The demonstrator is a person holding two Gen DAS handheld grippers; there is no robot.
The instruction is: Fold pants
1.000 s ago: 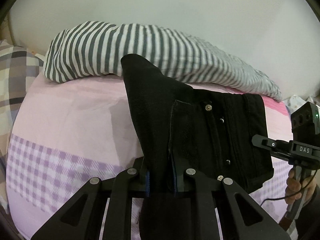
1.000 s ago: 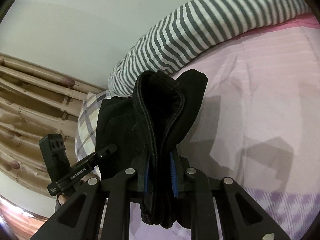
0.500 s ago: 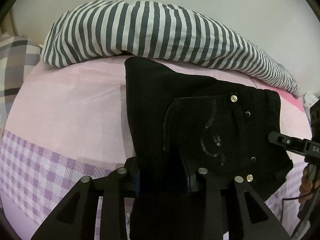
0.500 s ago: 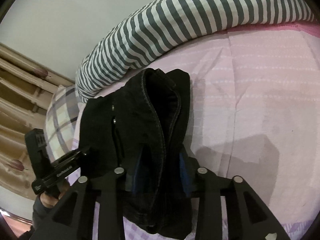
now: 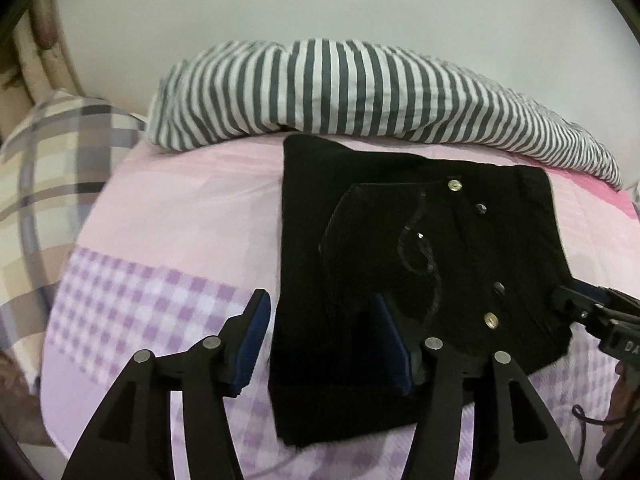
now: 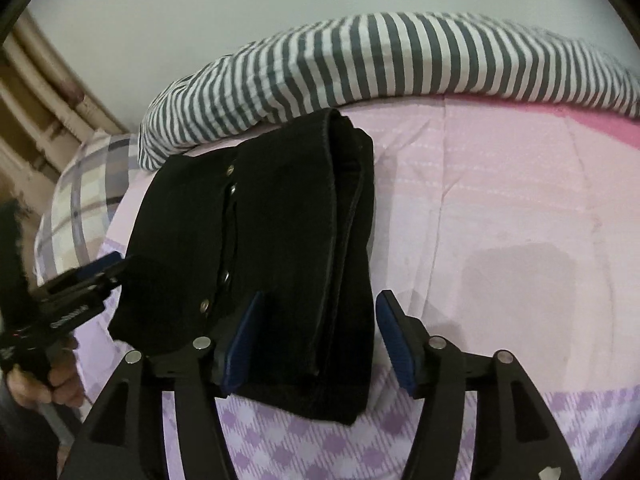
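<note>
The black pants (image 5: 400, 248) lie folded in a compact rectangle on the pink bed sheet (image 5: 192, 200), back pocket and metal rivets facing up. My left gripper (image 5: 324, 344) is open, its fingers straddling the near left edge of the pants. In the right wrist view the pants (image 6: 280, 240) show their stacked folded edge. My right gripper (image 6: 316, 340) is open, its blue pads on either side of that edge. Each gripper also shows in the other view, the right one (image 5: 600, 320) at the pants' right side, the left one (image 6: 76, 292) at their left side.
A grey and white striped pillow or duvet (image 5: 360, 92) lies along the far side of the bed against the wall. A plaid pillow (image 5: 48, 168) sits at the left. The near part of the sheet is purple checked (image 5: 140, 300). Curtains (image 6: 40, 120) hang at left.
Both grippers lowered the held pants onto the bed and opened. The pants now lie flat instead of hanging from the shut jaws.
</note>
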